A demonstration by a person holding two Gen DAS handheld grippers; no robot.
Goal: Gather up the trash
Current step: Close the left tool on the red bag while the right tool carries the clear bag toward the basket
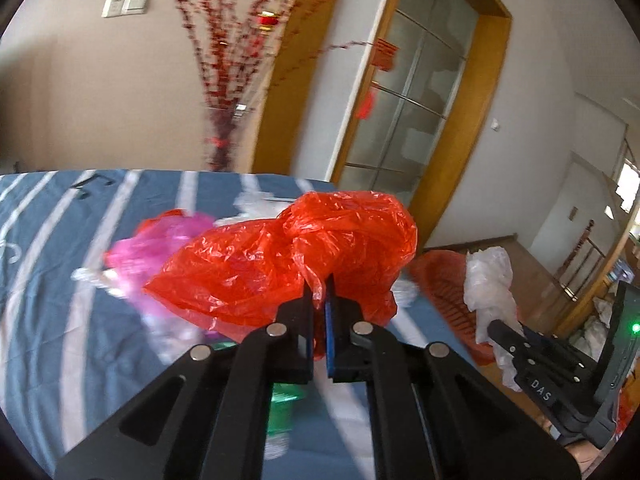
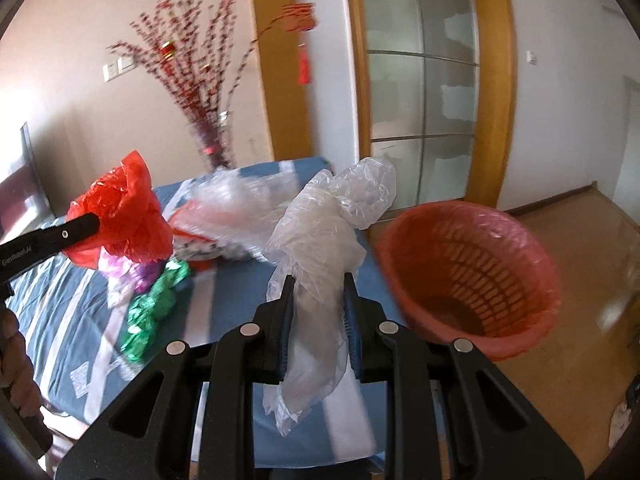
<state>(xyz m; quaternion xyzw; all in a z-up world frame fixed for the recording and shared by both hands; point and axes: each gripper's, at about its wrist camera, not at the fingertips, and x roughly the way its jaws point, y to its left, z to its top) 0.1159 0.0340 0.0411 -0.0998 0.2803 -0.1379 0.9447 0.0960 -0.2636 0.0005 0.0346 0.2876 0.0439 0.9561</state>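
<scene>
Grippers both loaded: left gripper point(image 1: 319, 304) pinches a crumpled red plastic bag point(image 1: 280, 256), right gripper point(image 2: 318, 300) clamps a clear crinkled plastic bag point(image 2: 320, 240). Orange slatted plastic basket point(image 2: 472, 272) sits just right of the right gripper, nearer that hand.

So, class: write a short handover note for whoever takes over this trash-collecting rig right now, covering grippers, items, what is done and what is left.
Left gripper: shut on the crumpled red plastic bag, lifted off the bed.
Right gripper: shut on the clear plastic bag.
Red slatted plastic basket stands on the floor beside the blue striped bedsheet; nothing visible inside.
Left: drop both bags in, then collect the green foil wrapper, the pink plastic and the other clear plastic.
</scene>
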